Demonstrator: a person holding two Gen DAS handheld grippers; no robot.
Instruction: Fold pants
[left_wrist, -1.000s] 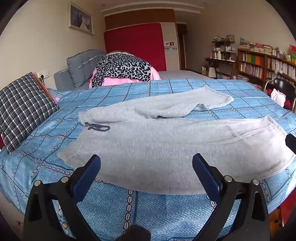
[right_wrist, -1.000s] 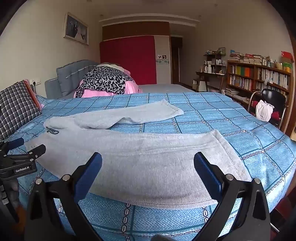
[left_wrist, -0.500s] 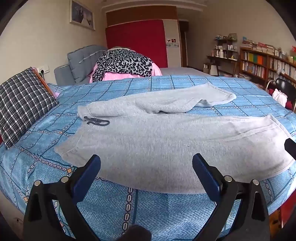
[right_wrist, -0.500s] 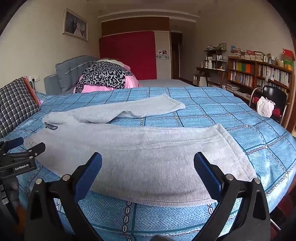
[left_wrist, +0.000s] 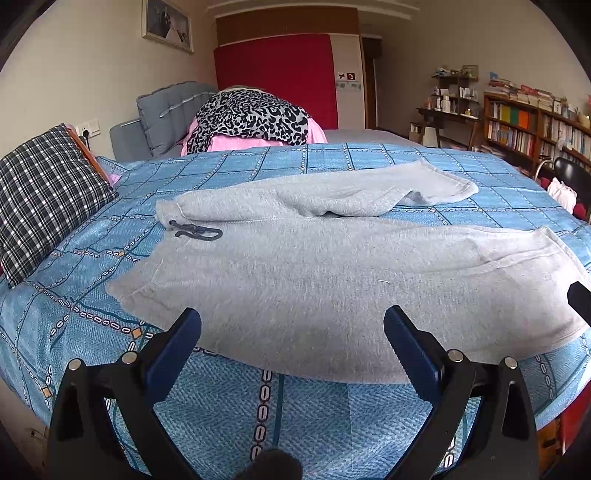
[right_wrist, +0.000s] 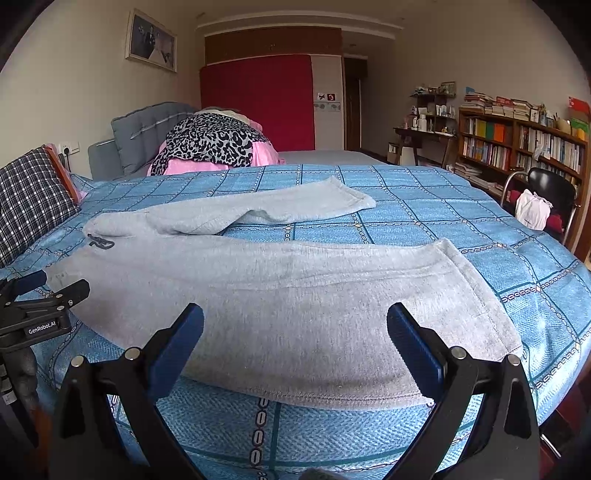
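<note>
**Grey pants spread on a blue bed, both grippers open above the near edge**

A pair of grey sweatpants (left_wrist: 314, 273) lies flat across a bed covered in a blue checked bedspread (left_wrist: 258, 406). The waistband is at the left, with a dark drawstring (left_wrist: 195, 232) lying on the cloth. One leg runs across the near side to the right; the other leg angles away toward the far side, its cuff partly turned over.

The left gripper (left_wrist: 291, 332) hangs over the near edge of the pants at the waist end, its blue-padded jaws spread wide with nothing between them. The right gripper (right_wrist: 295, 332) hangs over the near leg closer to the cuff, jaws likewise spread wide and empty.

The left wrist view shows the drawstring large and clear, and only a dark corner of the other gripper at its right edge. The right wrist view shows the near cuff (right_wrist: 476, 299) and its hem stitching fully, plus the left gripper (right_wrist: 55, 291) from the side at the left edge, over the waist corner.

Both views take in a plaid pillow (left_wrist: 44, 199) at the left, a leopard-print and pink pile (right_wrist: 210, 147) beyond the bed, a red wardrobe door (right_wrist: 258, 99) and bookshelves (right_wrist: 524, 147) at the right. A black chair (right_wrist: 546, 188) with a white bag shows whole only in the right wrist view.
</note>
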